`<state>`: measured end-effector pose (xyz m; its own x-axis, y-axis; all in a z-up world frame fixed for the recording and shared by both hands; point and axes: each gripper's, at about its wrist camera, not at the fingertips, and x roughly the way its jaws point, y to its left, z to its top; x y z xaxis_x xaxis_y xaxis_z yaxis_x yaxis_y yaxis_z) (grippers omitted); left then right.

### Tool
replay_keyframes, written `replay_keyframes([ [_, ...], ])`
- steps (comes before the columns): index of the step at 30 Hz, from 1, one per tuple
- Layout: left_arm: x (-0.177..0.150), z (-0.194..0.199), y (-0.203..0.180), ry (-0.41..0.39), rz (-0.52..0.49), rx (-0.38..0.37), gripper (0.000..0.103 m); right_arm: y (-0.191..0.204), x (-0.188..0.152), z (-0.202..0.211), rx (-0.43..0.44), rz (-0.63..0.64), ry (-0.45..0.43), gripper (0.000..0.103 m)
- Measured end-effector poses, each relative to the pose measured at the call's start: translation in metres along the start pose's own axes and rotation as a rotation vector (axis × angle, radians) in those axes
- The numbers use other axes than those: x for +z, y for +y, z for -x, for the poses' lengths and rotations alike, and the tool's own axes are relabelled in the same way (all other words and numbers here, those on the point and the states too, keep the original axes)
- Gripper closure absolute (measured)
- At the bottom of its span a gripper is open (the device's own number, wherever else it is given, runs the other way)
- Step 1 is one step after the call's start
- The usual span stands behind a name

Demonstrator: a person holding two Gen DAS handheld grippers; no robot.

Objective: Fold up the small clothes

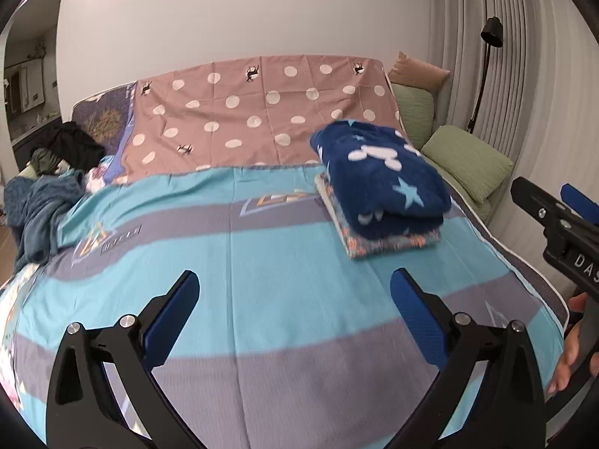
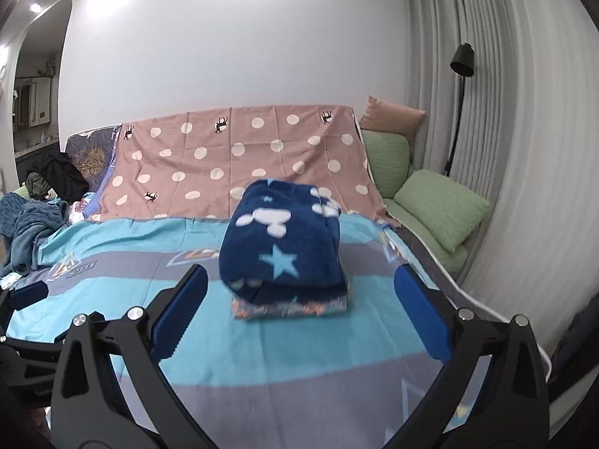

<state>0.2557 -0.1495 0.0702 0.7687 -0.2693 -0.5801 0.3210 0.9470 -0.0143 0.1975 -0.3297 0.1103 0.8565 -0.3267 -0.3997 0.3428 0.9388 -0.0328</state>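
Observation:
A folded navy fleece garment with white shapes and light blue stars lies on top of a folded patterned cloth, a small stack on the bed's blue and grey striped sheet. My left gripper hangs open over bare sheet, left of and nearer than the stack, nothing between its fingers. My right gripper is open too, drawn back from the stack, which shows between its fingers without touching them. In the left wrist view the right gripper pokes in at the right edge, a hand below it.
A pile of unfolded clothes, teal, black and green, lies at the bed's far left. A pink polka-dot sheet covers the back. Green pillows, a floor lamp and curtains stand on the right.

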Motion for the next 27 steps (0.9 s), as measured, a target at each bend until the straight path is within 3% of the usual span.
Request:
replay_keyframes([
  [9, -0.036, 0.044, 0.005, -0.065, 0.033, -0.02, 0.001, 0.007, -0.041, 0.035, 0.04, -0.02, 0.063, 0.002],
  [16, -0.046, 0.053, 0.002, -0.063, 0.037, -0.029, 0.001, 0.017, -0.045, 0.047, 0.049, 0.012, 0.063, 0.002],
  [27, -0.047, 0.061, 0.002, -0.088, 0.029, 0.022, 0.001, 0.025, -0.042, 0.063, 0.05, 0.035, 0.044, 0.002],
])
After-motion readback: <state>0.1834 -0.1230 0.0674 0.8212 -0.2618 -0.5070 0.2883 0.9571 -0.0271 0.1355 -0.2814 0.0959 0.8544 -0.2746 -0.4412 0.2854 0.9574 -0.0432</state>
